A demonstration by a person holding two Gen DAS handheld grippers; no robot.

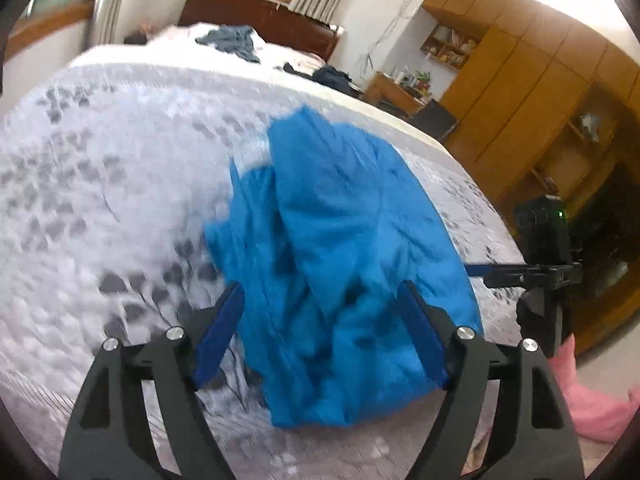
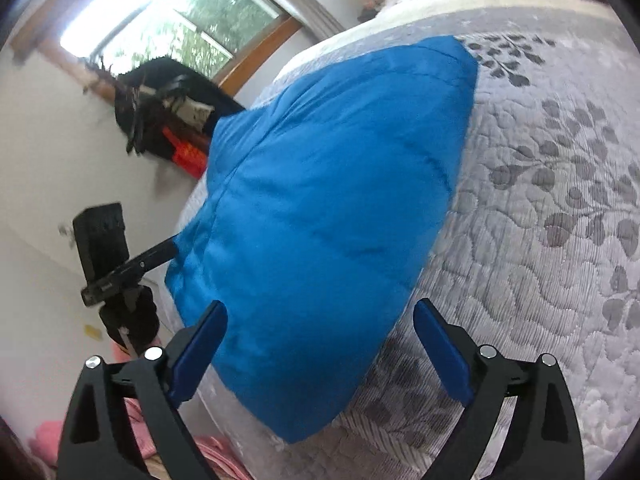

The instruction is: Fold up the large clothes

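Observation:
A large bright blue garment [image 1: 340,248] lies on the bed. It looks crumpled in the left wrist view and smooth and flat-faced [image 2: 320,208] in the right wrist view, near the bed's edge. My left gripper [image 1: 320,286] is open, its blue pads wide apart on either side of the bunched near end of the cloth. My right gripper [image 2: 320,306] is open too and straddles the near corner of the garment. Each gripper also shows in the other's view: the right gripper [image 1: 544,248] beside the garment's right edge, the left gripper [image 2: 108,256] at its left edge.
The bed has a grey quilt [image 2: 540,220] with a leaf pattern. Dark clothes [image 1: 232,42] lie at its far end. Pink cloth [image 1: 592,408] lies on the floor beside the bed. Wooden wardrobes [image 1: 520,92] stand to the right, and a window [image 2: 180,28] with dark clutter below it is on the left.

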